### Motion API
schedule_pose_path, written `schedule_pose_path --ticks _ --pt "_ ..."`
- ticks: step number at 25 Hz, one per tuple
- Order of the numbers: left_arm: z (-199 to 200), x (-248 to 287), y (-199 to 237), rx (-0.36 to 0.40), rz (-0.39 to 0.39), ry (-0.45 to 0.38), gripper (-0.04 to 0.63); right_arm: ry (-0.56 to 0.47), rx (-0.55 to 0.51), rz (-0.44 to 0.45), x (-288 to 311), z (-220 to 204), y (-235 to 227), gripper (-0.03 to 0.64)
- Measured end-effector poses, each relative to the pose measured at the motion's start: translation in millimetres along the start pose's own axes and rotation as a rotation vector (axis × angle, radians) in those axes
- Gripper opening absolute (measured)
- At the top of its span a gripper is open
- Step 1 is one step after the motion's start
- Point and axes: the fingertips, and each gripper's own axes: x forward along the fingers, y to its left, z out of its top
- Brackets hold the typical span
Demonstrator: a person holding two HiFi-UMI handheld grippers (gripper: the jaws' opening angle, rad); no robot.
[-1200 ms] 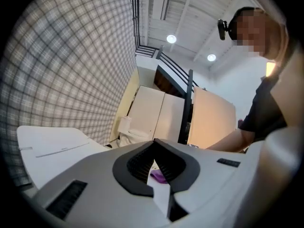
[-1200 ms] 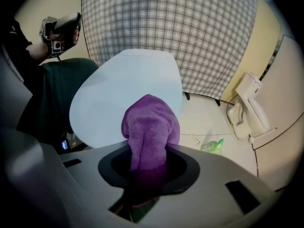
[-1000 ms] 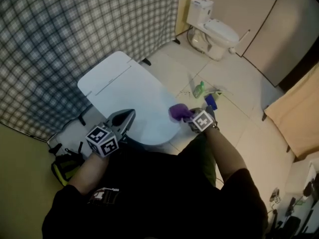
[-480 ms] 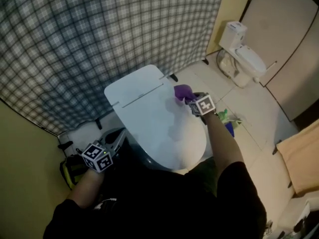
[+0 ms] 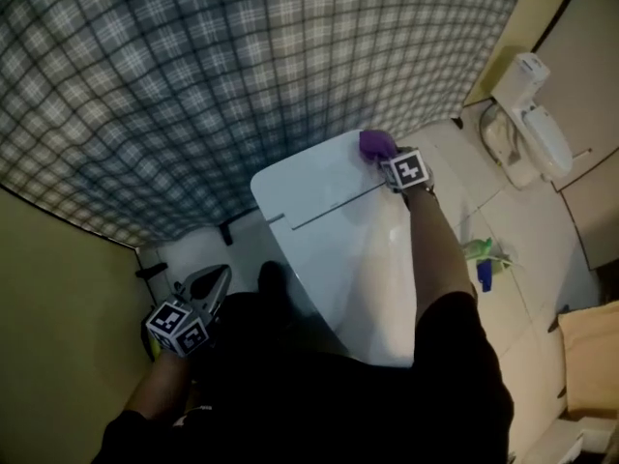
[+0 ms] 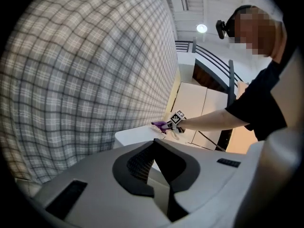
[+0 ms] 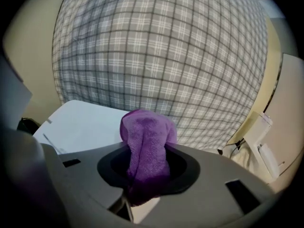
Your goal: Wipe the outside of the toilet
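Note:
The white toilet (image 5: 338, 259) stands with its lid down in front of me, its tank top (image 5: 305, 182) against a checked curtain. My right gripper (image 5: 389, 156) is shut on a purple cloth (image 5: 376, 143), which rests at the tank top's far right corner. In the right gripper view the cloth (image 7: 145, 144) bulges out between the jaws over the tank top (image 7: 80, 122). My left gripper (image 5: 209, 282) hangs low at the toilet's left side, shut and with nothing in it. From the left gripper view (image 6: 153, 143) the cloth (image 6: 159, 124) shows far off.
The checked curtain (image 5: 193, 66) hangs close behind the tank. A second white toilet (image 5: 527, 129) stands at the far right. On the tiled floor to the right lie a green spray bottle (image 5: 481, 249) and a blue item (image 5: 484, 275). A tan cloth (image 5: 590, 356) lies at the lower right.
My right gripper has carried the purple cloth from the lid's front edge up along the right side to the tank's far corner. The left gripper has drawn back, down and to the left.

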Motion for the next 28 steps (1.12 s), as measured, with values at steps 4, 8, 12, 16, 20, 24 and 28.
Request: schedule_pose_path --ticks 4,8,12,16,20,24,28 --pt "-25 -2 33 -0.079 0.003 0.008 0.005 0.014 0.046 -0.028 53 7 -1 0.126" --pt "-41 4 44 -0.096 -0.012 0.033 0.005 0.04 -0.038 -0.052 79 3 0 0.126" --pt "-54 16 35 -0.097 -0.037 0.057 0.005 0.107 -0.107 -0.026 70 -6 -3 0.121" --pt "-51 25 11 -0.076 -0.073 0.045 0.005 0.201 -0.173 0.051 43 -53 14 0.116" --pt "-39 32 -31 -0.037 -0.122 0.031 0.005 0.236 -0.231 0.036 -11 -117 21 0.115" --pt "-31 40 -93 0.024 -0.207 0.016 0.005 0.23 -0.152 0.071 -72 -188 27 0.115" --pt "-39 45 -158 0.041 -0.262 -0.016 0.005 0.216 -0.019 0.103 -137 -264 29 0.115"
